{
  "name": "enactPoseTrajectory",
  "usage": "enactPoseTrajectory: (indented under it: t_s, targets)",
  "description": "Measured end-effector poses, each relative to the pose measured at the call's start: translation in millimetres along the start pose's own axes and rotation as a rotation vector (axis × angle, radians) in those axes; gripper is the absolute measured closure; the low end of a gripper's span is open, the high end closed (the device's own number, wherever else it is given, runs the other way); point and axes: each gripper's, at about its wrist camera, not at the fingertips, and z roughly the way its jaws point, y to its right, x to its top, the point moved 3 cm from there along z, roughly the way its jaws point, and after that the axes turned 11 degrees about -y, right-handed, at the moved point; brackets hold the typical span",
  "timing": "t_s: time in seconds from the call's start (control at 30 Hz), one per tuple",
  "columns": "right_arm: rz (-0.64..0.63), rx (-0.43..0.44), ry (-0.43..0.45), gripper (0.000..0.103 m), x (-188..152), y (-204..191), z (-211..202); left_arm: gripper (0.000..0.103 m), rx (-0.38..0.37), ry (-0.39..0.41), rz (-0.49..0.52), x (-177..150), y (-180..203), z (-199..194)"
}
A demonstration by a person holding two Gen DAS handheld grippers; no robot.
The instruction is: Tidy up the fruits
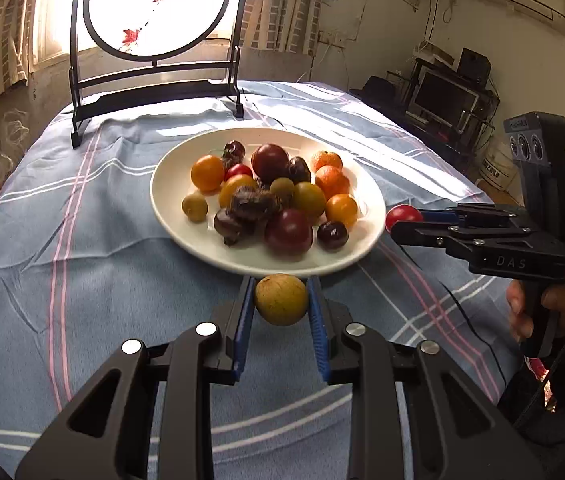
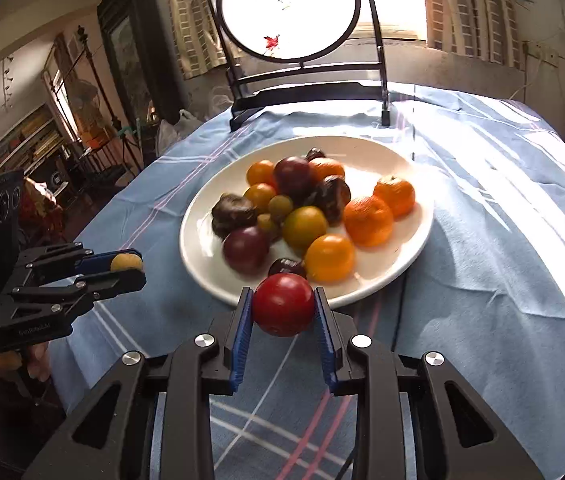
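Observation:
A white plate [image 1: 170,216] holds several small fruits: orange, red, dark purple, yellow-green and brown ones. My left gripper [image 1: 281,300] is shut on a tan round fruit [image 1: 281,299] just above the plate's near rim. My right gripper [image 2: 283,305] is shut on a red tomato [image 2: 283,304] at the plate's [image 2: 198,256] near rim. In the left wrist view the right gripper [image 1: 402,222] holds the red tomato [image 1: 401,214] at the plate's right edge. In the right wrist view the left gripper [image 2: 132,270] holds the tan fruit [image 2: 125,262] left of the plate.
A blue striped cloth [image 1: 82,280] covers the round table. A black-framed round screen with painted birds [image 1: 154,20] stands behind the plate, before a bright window. Shelves and a monitor [image 1: 442,96] stand off the table to the right.

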Motion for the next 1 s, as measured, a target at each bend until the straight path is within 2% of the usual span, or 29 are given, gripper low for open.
enactPoseTrajectory:
  t_s: [0.13, 0.27, 0.3, 0.33, 0.37, 0.4, 0.47, 0.5, 0.6, 0.63, 0.77, 0.87, 1.0]
  targets:
    - [0.027, -0.009, 0.03, 0.073, 41.3, 16.5, 2.6, 0.078, 0.0, 0.015, -0.023, 50.8, -4.1, 15.6]
    - [0.042, -0.008, 0.016, 0.071, 73.3, 23.8, 25.7, 0.077, 0.043, -0.01, -0.041, 87.6, -11.8, 43.6]
    - [0.049, -0.021, 0.011, 0.062, 78.0, 27.4, 31.3, 0.065, 0.053, -0.024, -0.053, 92.3, -15.2, 51.2]
    - [0.059, -0.032, 0.013, 0.043, 80.8, 29.5, 34.1, 0.054, 0.061, -0.036, -0.071, 95.6, -19.8, 57.3]
    - [0.069, -0.026, 0.025, 0.036, 81.3, 30.5, 33.7, 0.033, 0.068, -0.035, -0.095, 97.0, -25.3, 59.9]
    - [0.076, -0.018, 0.038, 0.034, 80.0, 30.4, 30.9, 0.016, 0.078, -0.032, -0.122, 96.6, -29.8, 59.5]
    - [0.081, -0.002, 0.045, 0.033, 70.9, 27.6, 23.4, 0.005, 0.082, -0.016, -0.167, 89.4, -36.1, 52.6]
    - [0.085, 0.003, 0.05, 0.029, 64.4, 26.3, 17.7, 0.005, 0.085, -0.015, -0.182, 83.8, -37.8, 48.2]
    - [0.11, -0.008, 0.082, 0.007, 33.4, 21.0, -6.9, 0.005, 0.091, -0.04, -0.217, 57.2, -38.8, 33.5]
    - [0.114, -0.013, 0.097, 0.004, 20.7, 18.4, -16.3, 0.005, 0.084, -0.046, -0.226, 45.8, -37.8, 27.3]
    - [0.105, -0.038, 0.137, 0.004, -24.6, 11.0, -47.1, 0.005, 0.108, -0.034, -0.264, -1.9, -29.1, -2.2]
    - [0.119, -0.058, 0.141, 0.004, -44.6, 11.3, -64.5, 0.005, 0.102, -0.024, -0.29, -29.3, -18.0, -26.9]
    - [0.122, -0.087, 0.153, 0.004, -65.1, 9.0, -92.1, 0.005, 0.205, 0.05, -0.248, -54.8, 3.8, -69.2]
